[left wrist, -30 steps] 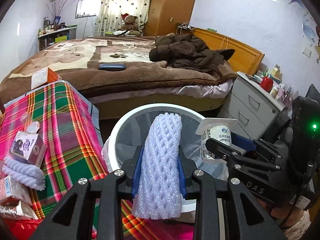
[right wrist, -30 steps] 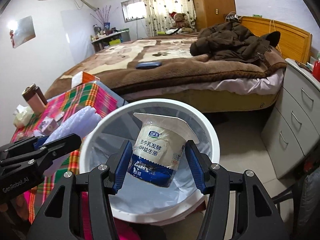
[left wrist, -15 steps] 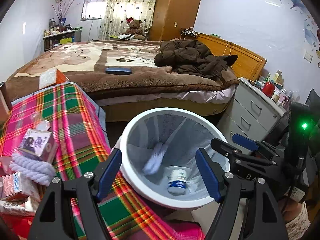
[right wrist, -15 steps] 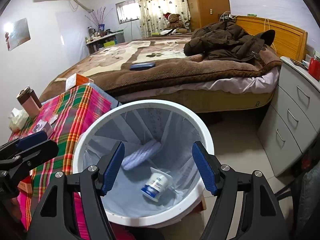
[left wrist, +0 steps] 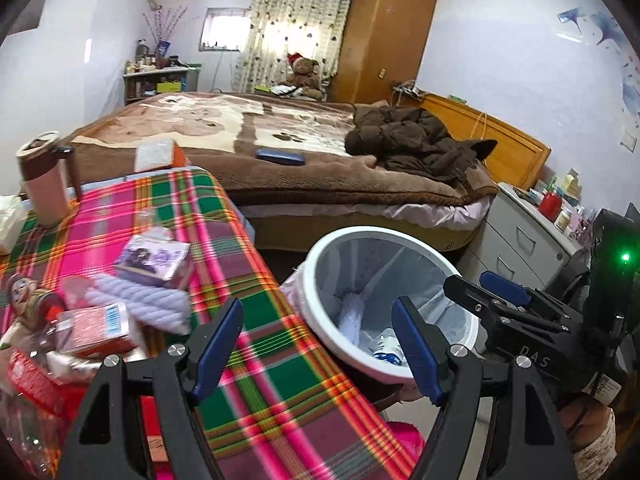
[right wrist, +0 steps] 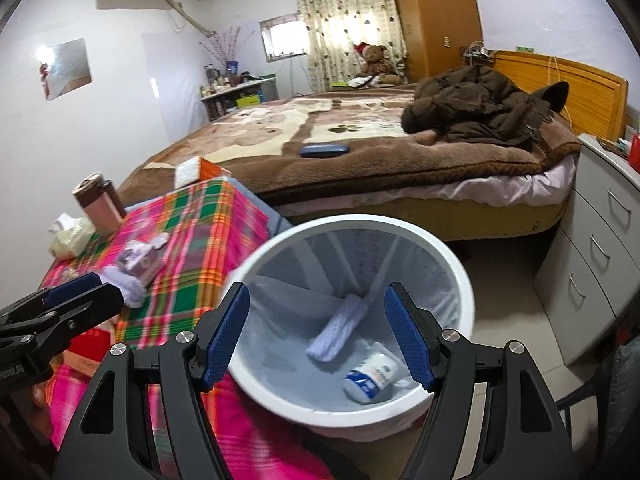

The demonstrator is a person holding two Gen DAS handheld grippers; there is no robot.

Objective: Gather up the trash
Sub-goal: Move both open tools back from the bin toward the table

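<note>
A white trash bin with a pale liner stands beside the plaid table. Inside lie a lavender foam net sleeve and a white yogurt cup. My right gripper is open and empty above the bin's near rim. My left gripper is open and empty over the table's right edge, left of the bin. On the table lie more trash: a purple carton, another foam net sleeve and a red carton.
A pink tumbler and a tissue box stand at the table's far end. A bed with a brown coat lies behind. Grey drawers stand right of the bin.
Both grippers opened and dropped the foam net sleeve and the yogurt cup into the bin. Both have since swung left, the left one over the table.
</note>
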